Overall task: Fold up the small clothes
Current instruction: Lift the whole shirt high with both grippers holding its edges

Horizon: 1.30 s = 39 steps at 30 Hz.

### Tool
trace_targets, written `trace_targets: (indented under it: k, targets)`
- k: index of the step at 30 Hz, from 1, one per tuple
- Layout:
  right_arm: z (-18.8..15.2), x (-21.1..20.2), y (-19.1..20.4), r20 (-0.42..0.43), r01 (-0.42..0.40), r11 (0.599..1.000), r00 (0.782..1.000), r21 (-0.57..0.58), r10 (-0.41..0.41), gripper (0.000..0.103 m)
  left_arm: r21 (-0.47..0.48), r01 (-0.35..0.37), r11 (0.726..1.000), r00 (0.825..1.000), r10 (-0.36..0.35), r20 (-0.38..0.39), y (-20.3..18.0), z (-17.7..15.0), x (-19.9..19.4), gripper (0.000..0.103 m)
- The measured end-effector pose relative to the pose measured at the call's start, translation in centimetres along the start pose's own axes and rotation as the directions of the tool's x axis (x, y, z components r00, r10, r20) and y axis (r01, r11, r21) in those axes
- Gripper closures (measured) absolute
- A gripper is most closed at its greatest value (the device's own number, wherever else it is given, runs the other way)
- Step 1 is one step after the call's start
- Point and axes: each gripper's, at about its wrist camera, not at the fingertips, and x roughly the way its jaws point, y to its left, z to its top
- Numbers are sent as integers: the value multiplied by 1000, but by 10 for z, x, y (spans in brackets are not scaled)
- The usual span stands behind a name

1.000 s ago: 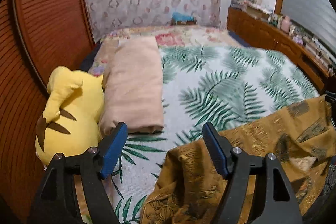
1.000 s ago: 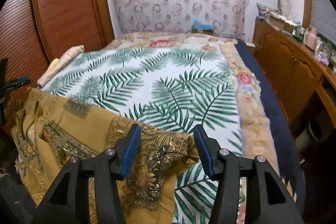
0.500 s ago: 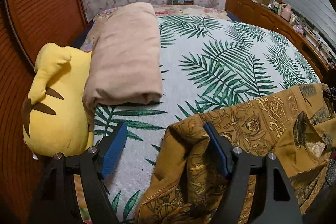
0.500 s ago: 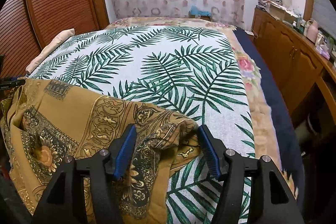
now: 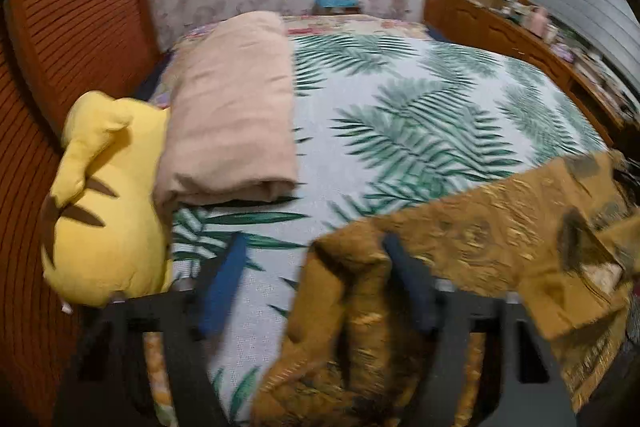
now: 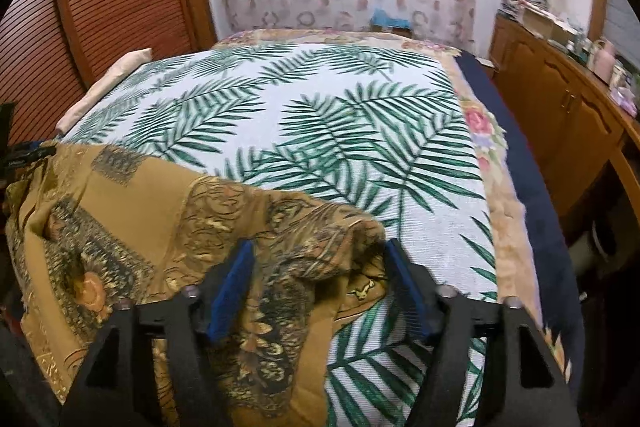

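Note:
A mustard-brown patterned garment (image 5: 480,243) lies spread on the palm-leaf bedspread (image 5: 400,115). My left gripper (image 5: 316,283) is open, its jaws wide, with a bunched corner of the garment between them, against the right finger. The view is blurred by motion. My right gripper (image 6: 320,279) is open too, and the garment's other bunched corner (image 6: 320,239) sits between its blue pads without being pinched. The garment (image 6: 140,219) stretches left from there toward the left gripper.
A folded beige blanket (image 5: 236,107) and a yellow plush toy (image 5: 104,211) lie at the bed's left side by the wooden slatted wall (image 5: 72,27). A wooden cabinet (image 6: 560,115) with clutter runs along the right. The bed's blue edge (image 6: 520,155) is to the right.
Both grippers have moved forward and lower over the bed, with the garment corners now between their open jaws. The garment lies flatter and more spread.

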Motion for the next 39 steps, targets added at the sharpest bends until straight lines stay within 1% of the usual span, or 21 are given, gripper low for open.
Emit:
trace_targets:
  k: [1,2,3,4,5,8,11,13,15,17,18,20,21,23,27,28,30,33,34,38,39]
  targets:
    - [0,-1,2,-5,-17,1000,1000,-6,17,65,15,15,1000,1000,-15,-7,-3,0,-1,58]
    - [0,-1,4,-11,-29,1000,1000,-11,29,72,24,27,999,1000,-27,-16,-6,1,-2,66]
    - [0,-3,6,-12,-36,999,999,-20,35,76,33,37,999,999,-36,-24,-9,1,-3,69]
    - [-1,-5,8,-3,-38,999,999,-29,38,84,38,44,998,999,-43,-29,-10,2,-4,78]
    - [-1,-10,9,9,-50,998,999,-36,51,87,40,64,997,997,-63,-36,-12,1,-5,86]
    - [1,-28,11,59,-86,996,994,-34,88,91,41,72,997,997,-72,-16,-17,1,-16,92]
    - [6,-60,18,122,-133,990,983,-46,138,92,12,118,993,990,-119,69,-20,2,-49,94]
    - [10,-84,25,166,-162,985,971,-65,170,92,-1,159,987,976,-157,151,-23,3,-82,94]
    - [16,-114,34,221,-189,978,954,-86,204,93,3,194,981,954,-190,233,-29,1,-119,94]
    - [20,-142,43,277,-214,971,932,-105,236,93,5,209,978,931,-201,304,-35,-3,-149,94]
    - [23,-155,50,299,-217,969,923,-120,243,93,5,221,975,916,-209,344,-39,-6,-167,94]
    - [29,-180,65,340,-208,965,906,-158,251,94,14,216,976,894,-203,399,-46,-8,-195,94]
    - [33,-192,72,355,-206,962,899,-178,258,94,23,202,979,889,-193,415,-49,-7,-205,94]
    - [38,-210,83,375,-188,958,890,-215,258,94,39,175,984,880,-173,442,-53,-2,-222,94]
    - [46,-239,92,420,-158,954,871,-253,255,94,67,132,989,846,-148,513,-58,10,-255,94]
    - [44,-244,91,431,-153,954,866,-257,255,94,72,132,989,838,-150,525,-58,12,-261,94]
    - [45,-250,93,441,-141,953,862,-268,251,94,75,126,989,818,-146,556,-57,17,-272,94]
    - [46,-257,96,453,-128,952,856,-276,247,94,83,108,991,793,-136,594,-58,23,-285,94]
    - [46,-254,97,458,-125,952,854,-279,247,94,85,102,991,788,-132,602,-57,26,-288,94]
    - [47,-255,100,494,-107,950,834,-292,246,94,98,63,993,762,-111,638,-58,40,-305,94]
    - [46,-259,101,509,-100,949,825,-298,246,94,104,51,993,752,-107,650,-59,45,-312,94]
